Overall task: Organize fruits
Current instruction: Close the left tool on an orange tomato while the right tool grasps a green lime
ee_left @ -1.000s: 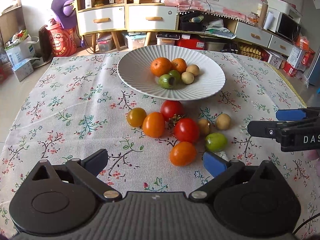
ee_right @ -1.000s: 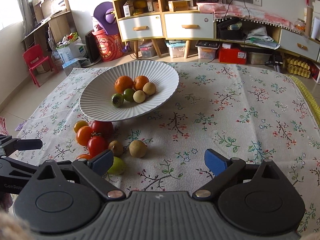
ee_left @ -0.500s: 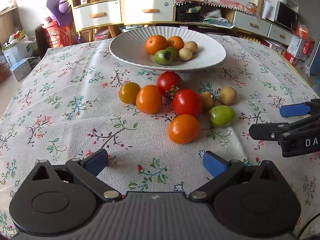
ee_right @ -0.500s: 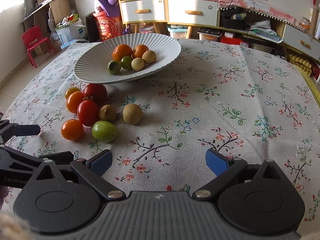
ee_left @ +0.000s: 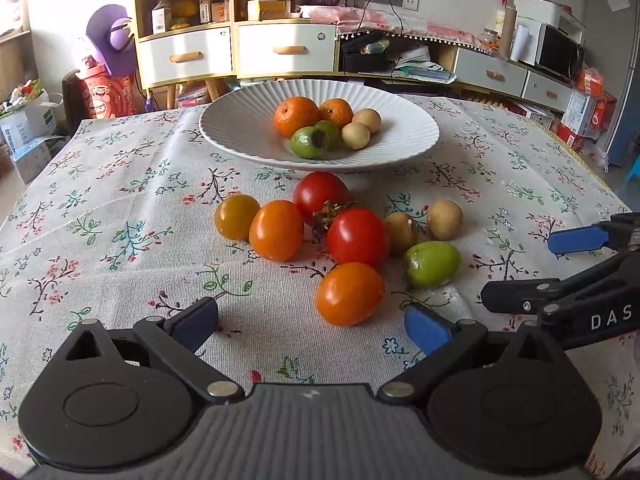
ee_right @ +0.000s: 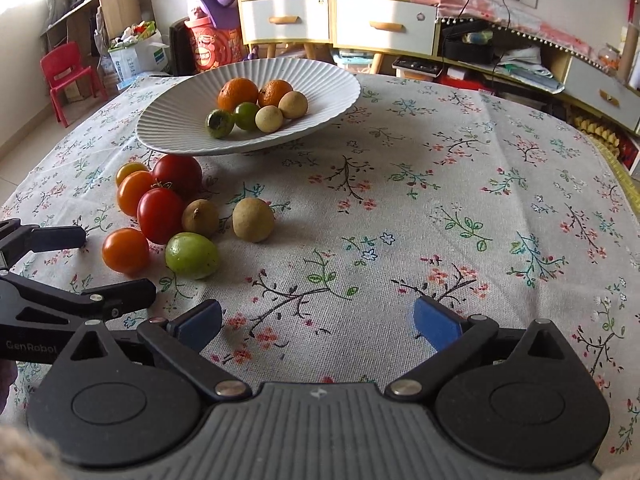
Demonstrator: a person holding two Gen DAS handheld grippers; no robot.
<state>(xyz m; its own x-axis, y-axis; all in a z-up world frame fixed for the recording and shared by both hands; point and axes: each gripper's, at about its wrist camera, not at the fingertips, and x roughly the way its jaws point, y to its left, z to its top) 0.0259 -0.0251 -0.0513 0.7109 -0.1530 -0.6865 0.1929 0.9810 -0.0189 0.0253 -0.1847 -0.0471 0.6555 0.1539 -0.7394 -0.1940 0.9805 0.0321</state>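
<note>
A white ribbed plate [ee_left: 416, 136] [ee_right: 168, 124] holds two oranges, two green fruits and two beige longans. Loose fruit lies in front of it on the flowered cloth: two red tomatoes [ee_left: 357, 236], orange tomatoes [ee_left: 349, 293] [ee_right: 125, 250], a yellow one [ee_left: 236, 216], a green fruit [ee_left: 431, 264] [ee_right: 192, 255] and two brown longans [ee_right: 253, 219]. My left gripper [ee_left: 312, 322] is open and empty, low over the cloth just short of the nearest orange tomato. My right gripper [ee_right: 318, 322] is open and empty over bare cloth, right of the fruit.
The table's far edge lies behind the plate, with drawers [ee_left: 286, 50], shelves and floor clutter beyond. Each gripper shows in the other's view: the right one [ee_left: 580, 272] at the right edge, the left one [ee_right: 60, 272] at the left edge.
Both grippers have dropped lower and moved closer to the loose fruit. The fruit looms larger in both views. Jaws stayed open and nothing was picked up.
</note>
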